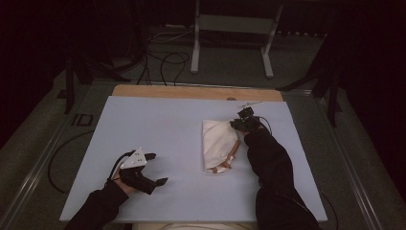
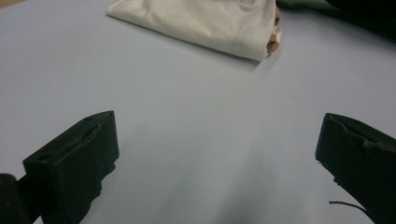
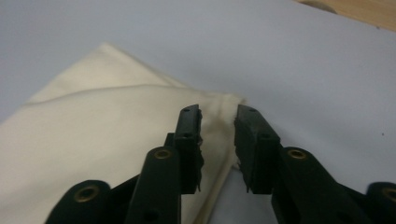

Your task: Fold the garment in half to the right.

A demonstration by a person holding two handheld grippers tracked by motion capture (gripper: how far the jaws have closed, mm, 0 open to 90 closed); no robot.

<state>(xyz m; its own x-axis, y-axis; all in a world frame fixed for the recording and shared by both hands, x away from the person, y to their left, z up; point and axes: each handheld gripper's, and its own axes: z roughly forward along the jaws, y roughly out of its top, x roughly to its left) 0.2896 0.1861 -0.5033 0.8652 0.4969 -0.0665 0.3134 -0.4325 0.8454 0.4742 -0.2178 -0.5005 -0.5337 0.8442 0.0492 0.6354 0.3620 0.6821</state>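
A folded cream cloth (image 1: 218, 143) lies right of the middle of the pale blue mat (image 1: 158, 120), with brown trim showing at its near end. My right gripper (image 1: 235, 124) sits at the cloth's far right corner. In the right gripper view its jaws (image 3: 218, 112) stand a little apart astride the cloth's (image 3: 93, 140) corner edge, and the pads do not press on it. At the near left my left gripper (image 1: 159, 168) rests wide open on the bare mat, holding nothing. In the left gripper view the cloth (image 2: 210, 23) lies well beyond its jaws (image 2: 219, 126).
A strip of wooden tabletop (image 1: 191, 91) shows past the mat's far edge. A grey metal stand (image 1: 232, 28) and loose cables (image 1: 165, 62) are on the dark floor behind the table. Dark sleeves reach in from the bottom.
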